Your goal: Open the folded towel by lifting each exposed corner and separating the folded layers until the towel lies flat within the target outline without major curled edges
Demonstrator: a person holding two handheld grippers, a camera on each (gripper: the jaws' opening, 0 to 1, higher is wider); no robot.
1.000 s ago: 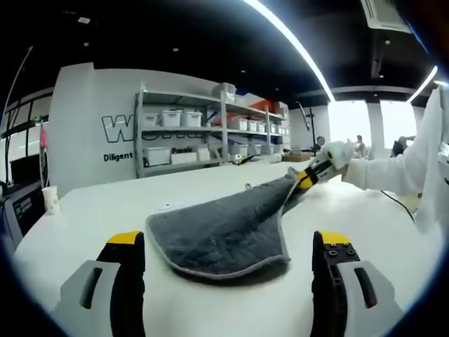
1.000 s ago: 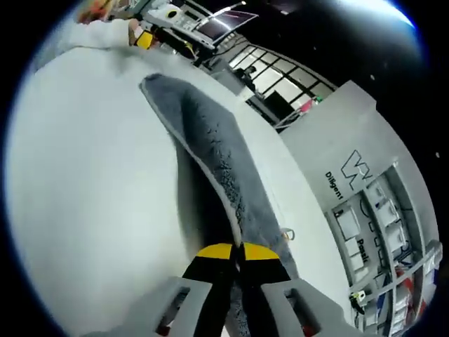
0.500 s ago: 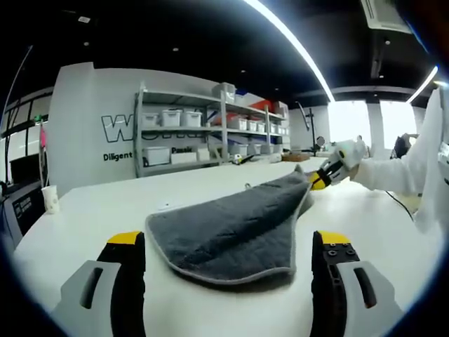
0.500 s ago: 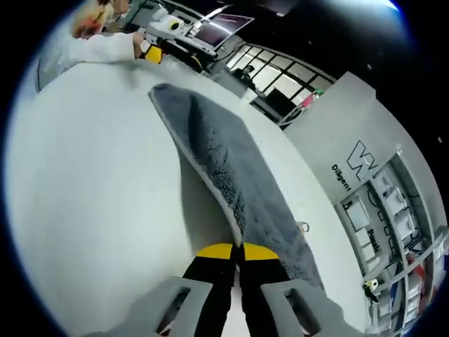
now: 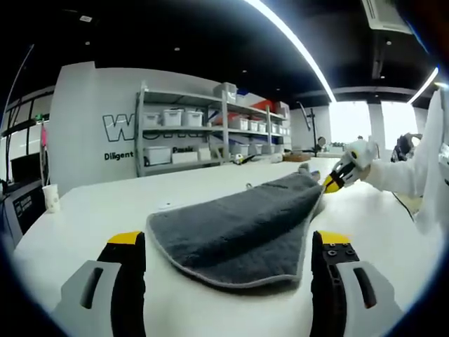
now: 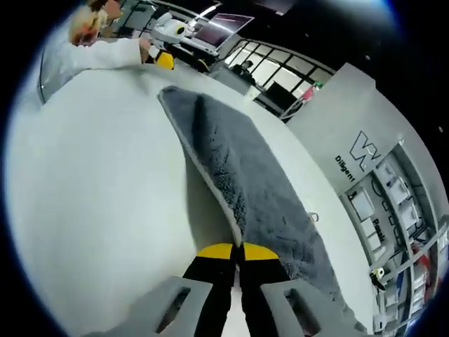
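Towel: grey towel spread on white table
Right gripper: jaws clamped on towel's edge
Left gripper: jaws wide, empty

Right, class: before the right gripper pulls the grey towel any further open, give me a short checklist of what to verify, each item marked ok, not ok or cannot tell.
1. Right gripper clamped on the towel edge: ok, jaws closed on it.
2. Left gripper free to help: ok, jaws open, holding nothing.
3. Towel lying flat: not ok, the held edge is lifted off the table.
4. Layers fully separated: cannot tell.
5. Towel inside the target outline: cannot tell, no outline visible.
6. Table around the towel free of obstacles: ok.
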